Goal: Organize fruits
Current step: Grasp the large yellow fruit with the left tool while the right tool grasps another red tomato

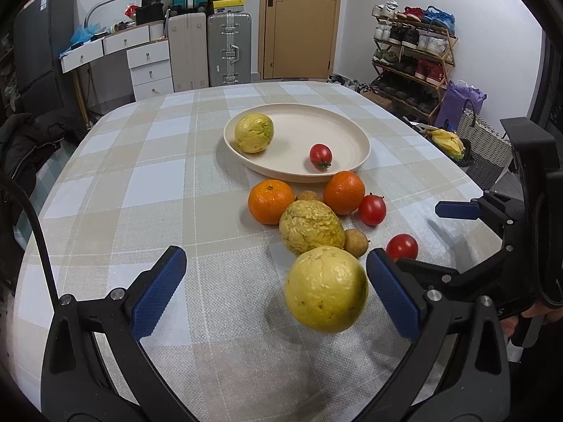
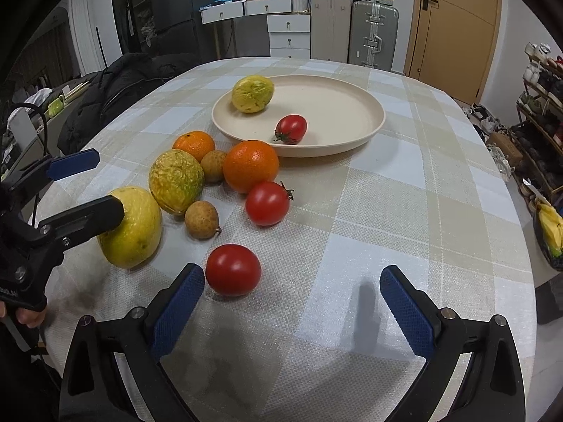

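Observation:
A cream plate [image 1: 352, 130] [image 2: 355, 105] at mid-table holds a yellow fruit [image 1: 254, 133] and a small tomato [image 1: 320, 155]. In front of it lie two oranges [image 1: 271, 201] [image 1: 343, 192], two more yellow fruits [image 1: 311, 227] [image 1: 326, 293], two small brown fruits [image 1: 355, 242] and two tomatoes [image 1: 372, 209] [image 1: 402, 247]. My left gripper [image 1: 278, 292] is open around the nearest yellow fruit [image 2: 132, 227], its right pad close beside it. My right gripper [image 2: 292, 299] is open and empty, with the nearest tomato [image 2: 233, 269] just ahead of its left finger.
The checked tablecloth [image 2: 404, 211] covers a rounded table. A dark jacket [image 2: 116, 88] lies off the left edge. A shoe rack [image 1: 411, 56], suitcases [image 1: 228, 49] and drawers stand behind. A basket with bananas [image 1: 448, 142] sits off the right side.

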A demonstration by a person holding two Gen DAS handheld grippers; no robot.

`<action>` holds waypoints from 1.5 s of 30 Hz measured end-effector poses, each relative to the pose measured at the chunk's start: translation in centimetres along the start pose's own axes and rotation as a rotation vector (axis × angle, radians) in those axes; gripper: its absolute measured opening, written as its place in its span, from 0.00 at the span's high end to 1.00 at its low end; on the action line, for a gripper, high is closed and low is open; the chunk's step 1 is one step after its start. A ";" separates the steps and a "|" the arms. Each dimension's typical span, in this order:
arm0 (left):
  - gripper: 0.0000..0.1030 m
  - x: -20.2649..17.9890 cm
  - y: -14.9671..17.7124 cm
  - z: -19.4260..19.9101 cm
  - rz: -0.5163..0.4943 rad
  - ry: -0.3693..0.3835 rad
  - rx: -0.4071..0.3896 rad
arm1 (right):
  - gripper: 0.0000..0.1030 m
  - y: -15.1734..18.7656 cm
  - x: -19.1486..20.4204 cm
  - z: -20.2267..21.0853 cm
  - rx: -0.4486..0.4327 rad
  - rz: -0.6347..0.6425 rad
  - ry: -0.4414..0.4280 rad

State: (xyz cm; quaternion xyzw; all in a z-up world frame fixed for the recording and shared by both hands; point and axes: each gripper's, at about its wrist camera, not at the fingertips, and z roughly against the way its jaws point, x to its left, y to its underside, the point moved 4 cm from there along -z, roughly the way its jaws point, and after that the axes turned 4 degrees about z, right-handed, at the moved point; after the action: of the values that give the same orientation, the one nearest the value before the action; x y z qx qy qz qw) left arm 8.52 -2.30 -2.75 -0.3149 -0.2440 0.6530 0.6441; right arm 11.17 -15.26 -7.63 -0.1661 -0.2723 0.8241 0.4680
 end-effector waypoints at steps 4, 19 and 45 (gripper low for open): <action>0.01 -0.4 0.3 -0.4 -0.013 0.000 0.018 | 0.03 0.0 0.1 0.1 -0.001 0.003 -0.023; 0.01 -1.6 1.4 -1.2 -0.066 0.025 0.109 | 0.26 0.2 1.5 -0.1 0.019 0.054 -0.105; 0.05 -2.0 2.3 -1.9 -0.108 0.057 0.186 | 0.54 0.3 2.1 0.1 0.001 0.046 -0.168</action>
State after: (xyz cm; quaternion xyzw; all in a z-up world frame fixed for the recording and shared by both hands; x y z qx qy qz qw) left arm 8.27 -4.59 -5.55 -0.2587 -0.1807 0.6277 0.7116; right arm 9.84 -13.58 -7.72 -0.1024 -0.3060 0.8460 0.4245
